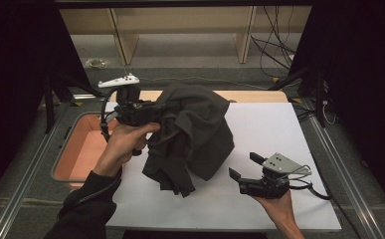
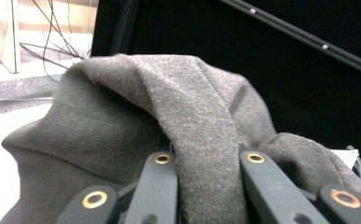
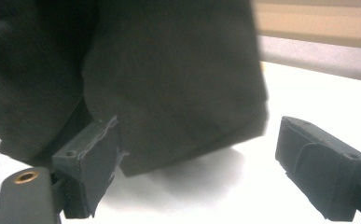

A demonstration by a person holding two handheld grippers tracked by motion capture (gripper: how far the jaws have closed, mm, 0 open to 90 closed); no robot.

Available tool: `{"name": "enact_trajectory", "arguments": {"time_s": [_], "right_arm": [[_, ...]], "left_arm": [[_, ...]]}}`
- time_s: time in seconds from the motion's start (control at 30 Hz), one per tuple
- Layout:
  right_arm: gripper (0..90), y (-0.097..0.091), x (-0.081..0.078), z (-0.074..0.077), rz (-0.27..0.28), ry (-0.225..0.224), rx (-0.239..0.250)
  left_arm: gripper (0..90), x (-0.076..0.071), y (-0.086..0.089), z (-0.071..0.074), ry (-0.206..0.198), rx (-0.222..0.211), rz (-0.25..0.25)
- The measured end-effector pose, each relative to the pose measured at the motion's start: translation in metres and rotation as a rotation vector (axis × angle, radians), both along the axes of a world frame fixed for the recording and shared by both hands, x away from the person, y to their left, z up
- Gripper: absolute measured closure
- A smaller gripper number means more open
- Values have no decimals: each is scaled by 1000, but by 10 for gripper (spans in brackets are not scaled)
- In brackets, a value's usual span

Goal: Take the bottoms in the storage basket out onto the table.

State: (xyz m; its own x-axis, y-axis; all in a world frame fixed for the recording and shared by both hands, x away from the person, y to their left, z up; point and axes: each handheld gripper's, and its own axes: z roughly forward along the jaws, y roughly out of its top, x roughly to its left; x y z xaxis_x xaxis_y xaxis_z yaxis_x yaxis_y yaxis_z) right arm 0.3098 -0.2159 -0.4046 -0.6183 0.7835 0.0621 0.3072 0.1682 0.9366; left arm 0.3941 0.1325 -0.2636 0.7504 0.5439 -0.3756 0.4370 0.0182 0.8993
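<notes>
The left gripper (image 1: pixel 150 113) is clamped on a fold of the dark grey cloth (image 1: pixel 195 134); in the left gripper view a ridge of the cloth (image 2: pixel 169 112) runs down between the two jaws, which pinch it tight. Holding it by one bunched fold lets the rest hang free, so the cloth drapes down from the jaws in a loose heap, its lower edge trailing toward the white mat (image 1: pixel 269 129). That looks like a lift meant to shake the fabric out or find an edge, since a pinch high up leaves gravity to open the folds

The right gripper (image 1: pixel 243 168) rests low over the mat, just beside the hanging cloth and apart from it. Its jaws stand wide with nothing between them; in the right gripper view the cloth (image 3: pixel 169 79) hangs just ahead of the jaws, its lower hem across the gap, and the mat shows under it. I judge it waits there ready to take a corner or hem, which would explain the wide gape and the low, level aim at the bottom edge

Beyond the left gripper, off the mat's edge, sits an orange bin (image 1: pixel 80 149), below and behind the hand (image 1: pixel 125 142) that holds the gripper. The cloth is between the two grippers, well clear of the bin
</notes>
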Motion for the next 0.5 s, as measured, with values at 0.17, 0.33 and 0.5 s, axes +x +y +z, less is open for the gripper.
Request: {"name": "enact_trajectory", "arguments": {"time_s": [0.17,0.33,0.5], "right_arm": [[155,0,0,0,1,1,1],[155,0,1,0,3,4,-4],[155,0,1,0,0,2,-1]], "left_arm": [[821,6,-1,-9,29,3,16],[821,10,-2,-14,43,-9,19],[821,10,-10,-18,44,3,-5]]}}
